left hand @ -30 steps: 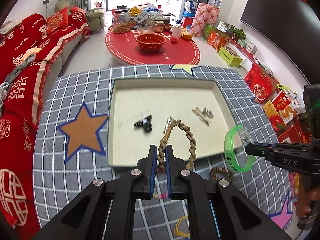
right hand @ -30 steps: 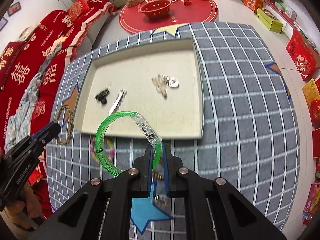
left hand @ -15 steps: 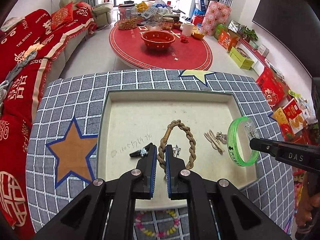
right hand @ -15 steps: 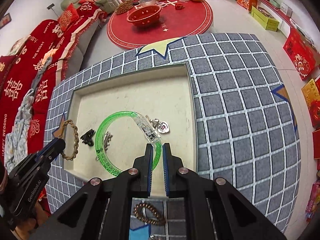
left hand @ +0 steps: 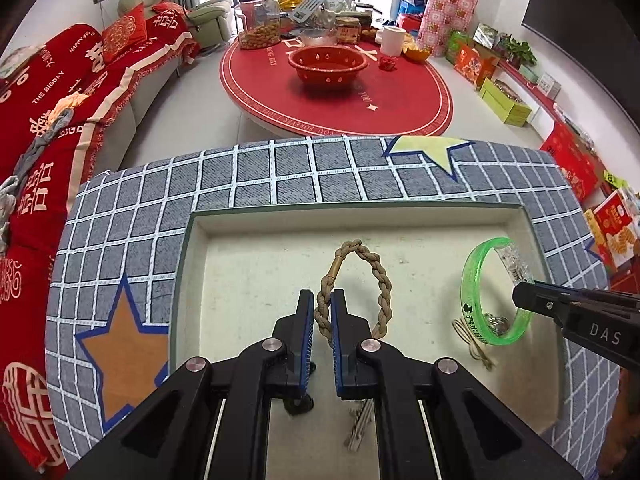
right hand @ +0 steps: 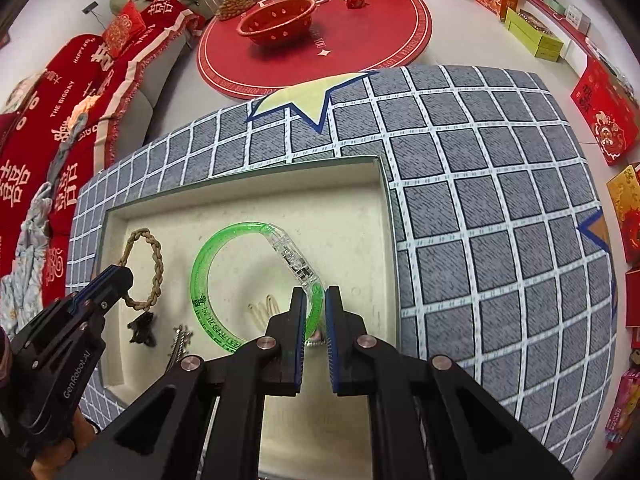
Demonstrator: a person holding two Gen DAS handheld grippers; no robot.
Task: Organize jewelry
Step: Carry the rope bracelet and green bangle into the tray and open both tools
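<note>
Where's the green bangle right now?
The green bangle is clamped in the right gripper, over the tray's right half, above the hairpins.

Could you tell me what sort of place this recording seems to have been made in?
Most likely a home living room dressed for a celebration, perhaps a wedding: a sofa under red covers, a round red table crowded with snacks and jars, and gift boxes along the wall.

A translucent green bangle (right hand: 208, 276) and tan braided bracelet (left hand: 360, 284) over a cream tray (left hand: 256, 272), on a grey, white-gridded cloth (right hand: 480, 208) with orange and yellow stars.
</note>
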